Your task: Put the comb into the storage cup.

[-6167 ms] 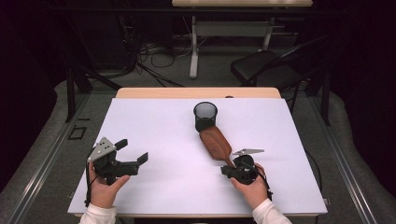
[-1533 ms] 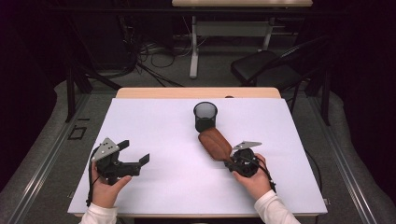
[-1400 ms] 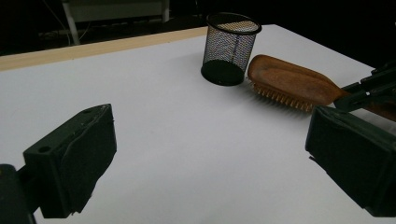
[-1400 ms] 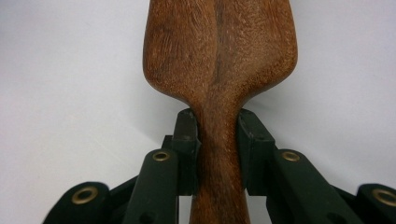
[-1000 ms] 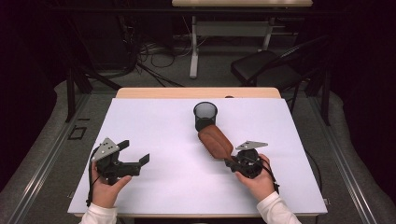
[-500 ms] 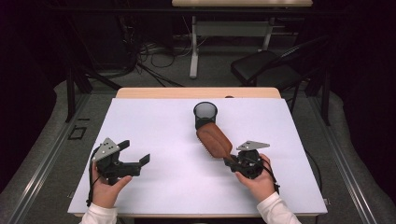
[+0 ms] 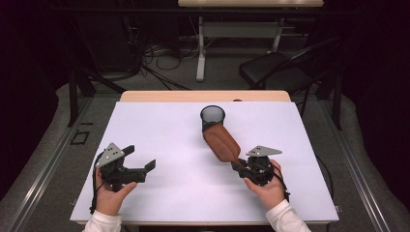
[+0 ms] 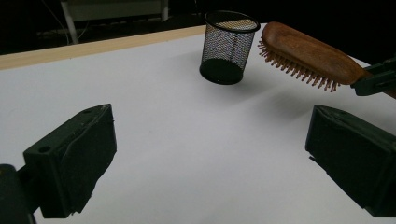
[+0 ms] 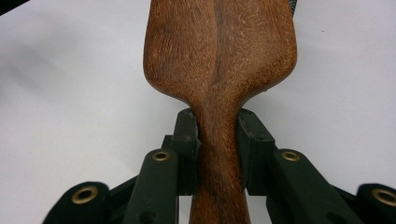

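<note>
A brown wooden hairbrush [image 7: 221, 142] hangs over the white table top [image 7: 159, 125] with its bristles down and a shadow under it. My right gripper [image 7: 240, 166] is shut on the brush's narrow handle, and both pads [image 9: 187, 140] press its sides just behind the head [image 9: 219, 51]. The tip of the brush [image 8: 306, 53] is close beside the rim of a black mesh cup [image 8: 229, 46], which stands upright at the back middle [image 7: 212, 117]. My left gripper [image 7: 141, 157] rests at the front left, jaws wide open with nothing between them [image 8: 212, 149].
The table's wooden far edge [image 7: 203, 95] lies just behind the cup. Beyond it are a black chair [image 7: 275, 72], cables on the floor and a desk frame. Bare white surface lies between the two grippers.
Since the earliest frame the brush head has shifted toward the cup, with the right gripper shut on its handle. Over the last second nothing visibly moved. The left gripper has kept still.
</note>
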Demonstrator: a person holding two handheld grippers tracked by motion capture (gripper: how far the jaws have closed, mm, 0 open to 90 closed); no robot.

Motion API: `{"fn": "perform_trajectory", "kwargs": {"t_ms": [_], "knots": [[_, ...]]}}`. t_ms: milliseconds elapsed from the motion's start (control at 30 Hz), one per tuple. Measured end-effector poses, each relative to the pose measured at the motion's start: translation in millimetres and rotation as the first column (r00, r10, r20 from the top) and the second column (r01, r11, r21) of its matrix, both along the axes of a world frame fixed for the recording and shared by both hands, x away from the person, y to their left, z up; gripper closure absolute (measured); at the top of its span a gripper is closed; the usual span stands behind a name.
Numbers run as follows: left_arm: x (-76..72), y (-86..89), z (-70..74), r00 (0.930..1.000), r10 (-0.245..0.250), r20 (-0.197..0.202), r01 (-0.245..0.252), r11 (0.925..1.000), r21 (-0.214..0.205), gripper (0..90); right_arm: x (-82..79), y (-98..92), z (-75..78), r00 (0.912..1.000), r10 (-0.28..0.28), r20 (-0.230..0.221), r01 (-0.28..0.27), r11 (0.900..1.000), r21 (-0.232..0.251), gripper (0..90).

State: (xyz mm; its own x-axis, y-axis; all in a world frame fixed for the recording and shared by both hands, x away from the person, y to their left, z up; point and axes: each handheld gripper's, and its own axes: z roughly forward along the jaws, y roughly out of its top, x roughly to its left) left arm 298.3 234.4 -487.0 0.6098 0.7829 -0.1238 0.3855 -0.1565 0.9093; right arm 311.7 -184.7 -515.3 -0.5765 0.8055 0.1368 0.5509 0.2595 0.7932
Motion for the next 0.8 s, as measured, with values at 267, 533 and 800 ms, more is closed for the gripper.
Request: {"fn": "perform_trajectory", "kwargs": {"t_ms": [267, 533, 800], "knots": [[-0.4, -1.4, 0.1, 1.0000, -0.001, -0.002, 0.001, 1.0000, 0.003, 2.1, -2.3, 2.6, 0.7, 0.9999, 0.007, 0.013, -0.007, 0.9999, 0.008, 71.5], [-1.0, -3.4, 0.7, 0.9999, -0.011, 0.000, 0.011, 0.9999, 0.000, 2.1, -4.4, 4.6, 1.4, 0.9997, 0.010, 0.022, -0.011, 0.9998, 0.019, 71.5], [-1.8, -5.3, 1.5, 0.9998, -0.020, 0.000, 0.020, 0.9998, 0.003, 2.1, -6.4, 8.7, 1.3, 0.9992, 0.023, 0.034, -0.024, 0.9994, 0.024, 71.5]]}}
